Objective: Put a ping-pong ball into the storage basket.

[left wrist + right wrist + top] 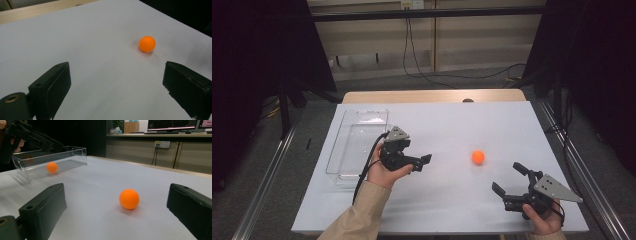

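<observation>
Orange ball (478, 157) sits on the white desk (452, 120), between the two tools and touching neither. Left tool (422, 162) is open, empty, near the clear bin (357, 145). Right tool (509, 179) is open, empty, ball just ahead of its jaws.

The orange ball (129, 198) looks like smooth plastic with a soft matt sheen, no real glare on it. The tabletop (452, 200) has a white, flat matt cover, paper-like, and a strip of pale wood (432, 96) shows along its far edge. The clear box (357, 145) is glossy see-through plastic, and its walls catch reflections in the right gripper view. Both the left gripper (424, 161) and the right gripper (509, 180) are matt black plastic with slightly rough-looking pads (53, 202); each one's three-cornered plate (557, 188) looks like dull grey metal. The sleeve (362, 210) is beige cloth.
</observation>
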Motion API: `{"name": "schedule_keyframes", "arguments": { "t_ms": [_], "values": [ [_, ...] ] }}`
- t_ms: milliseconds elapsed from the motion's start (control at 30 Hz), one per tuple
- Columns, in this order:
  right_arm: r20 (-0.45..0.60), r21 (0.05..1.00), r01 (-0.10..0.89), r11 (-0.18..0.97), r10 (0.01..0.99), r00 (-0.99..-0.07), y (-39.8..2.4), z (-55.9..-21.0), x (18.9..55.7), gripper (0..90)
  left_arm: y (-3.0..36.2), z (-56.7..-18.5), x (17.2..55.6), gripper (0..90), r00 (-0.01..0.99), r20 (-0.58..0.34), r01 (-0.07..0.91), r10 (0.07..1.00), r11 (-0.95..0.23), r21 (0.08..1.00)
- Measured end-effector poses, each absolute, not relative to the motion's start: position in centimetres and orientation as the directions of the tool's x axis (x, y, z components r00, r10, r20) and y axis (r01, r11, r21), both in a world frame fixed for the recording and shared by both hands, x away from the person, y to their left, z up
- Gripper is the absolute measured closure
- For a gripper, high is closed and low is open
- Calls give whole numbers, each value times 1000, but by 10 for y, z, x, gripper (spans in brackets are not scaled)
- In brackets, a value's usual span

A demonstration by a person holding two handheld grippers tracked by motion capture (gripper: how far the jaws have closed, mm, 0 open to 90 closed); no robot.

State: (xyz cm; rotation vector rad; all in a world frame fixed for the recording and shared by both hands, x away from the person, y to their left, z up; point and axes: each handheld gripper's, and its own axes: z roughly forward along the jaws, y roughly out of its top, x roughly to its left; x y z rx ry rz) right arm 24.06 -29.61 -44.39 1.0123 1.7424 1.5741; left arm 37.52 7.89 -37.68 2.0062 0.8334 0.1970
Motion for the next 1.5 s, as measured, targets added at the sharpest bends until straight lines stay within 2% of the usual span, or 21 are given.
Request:
{"name": "schedule_keyframes", "arguments": {
  "t_ms": [1500],
  "values": [
    [75, 987, 158, 15, 835, -545, -298, -444, 241, 17, 54, -391, 377, 79, 787, -155, 443, 597, -373, 815]
  ]
}}
